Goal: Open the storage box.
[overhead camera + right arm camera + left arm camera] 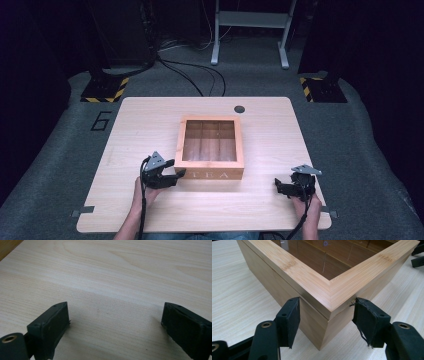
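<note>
Left gripper [325, 315] pinching near corner of tea box [329, 290], likely to steady it; right gripper [115, 322] spread over bare table [120, 272].

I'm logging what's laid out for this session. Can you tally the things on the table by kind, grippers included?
Wooden tea box with a glass-paned lid: 1
Grippers: 2, the left gripper at the box's near left corner, the right gripper over bare table
Total: 3
</note>
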The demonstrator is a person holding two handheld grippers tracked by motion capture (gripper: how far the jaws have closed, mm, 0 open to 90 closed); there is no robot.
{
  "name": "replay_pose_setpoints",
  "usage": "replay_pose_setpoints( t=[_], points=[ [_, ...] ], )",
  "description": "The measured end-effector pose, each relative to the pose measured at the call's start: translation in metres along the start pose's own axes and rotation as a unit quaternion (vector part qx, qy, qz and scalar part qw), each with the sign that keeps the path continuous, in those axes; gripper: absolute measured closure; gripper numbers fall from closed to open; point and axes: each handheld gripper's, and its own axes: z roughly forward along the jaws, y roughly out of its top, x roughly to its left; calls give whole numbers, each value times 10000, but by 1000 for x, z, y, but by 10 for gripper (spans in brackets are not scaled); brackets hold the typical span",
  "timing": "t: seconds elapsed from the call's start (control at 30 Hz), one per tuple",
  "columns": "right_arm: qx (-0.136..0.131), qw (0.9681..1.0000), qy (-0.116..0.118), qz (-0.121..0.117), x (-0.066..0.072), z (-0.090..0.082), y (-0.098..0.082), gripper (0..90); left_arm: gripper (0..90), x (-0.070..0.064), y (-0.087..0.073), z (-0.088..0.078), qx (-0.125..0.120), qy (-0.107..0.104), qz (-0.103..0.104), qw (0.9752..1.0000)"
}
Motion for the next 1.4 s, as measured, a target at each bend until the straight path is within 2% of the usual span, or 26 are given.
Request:
replay_pose_setpoints(
  t=[0.27,0.33,0.5,0.63,0.77,0.93,1.0,1.4],
  points=[
    [0,10000,-1,0,0,0,0,73,414,-2,-2,-1,-110,70,52,9999],
    [2,10000,-1,2,0,0,0,73,419,-2,-1,-2,-90,78,129,9998],
    [2,10000,1,1,0,0,0,73,420,-3,0,-2,-101,85,132,9998],
    [0,10000,-4,0,0,0,0,75,428,-3,0,-2,-252,102,89,9996],
    [-2,10000,-6,-1,0,0,0,75,428,-3,2,-3,-264,98,87,9996],
    [-5,10000,-6,-2,0,0,0,76,417,-6,6,-3,-317,235,148,9991],
    [-14,10000,-7,-4,0,0,0,77,406,-7,6,-3,-417,300,111,9986],
    [-21,10000,-16,13,0,0,0,82,390,-7,13,-3,-439,383,157,9982]
  ],
)
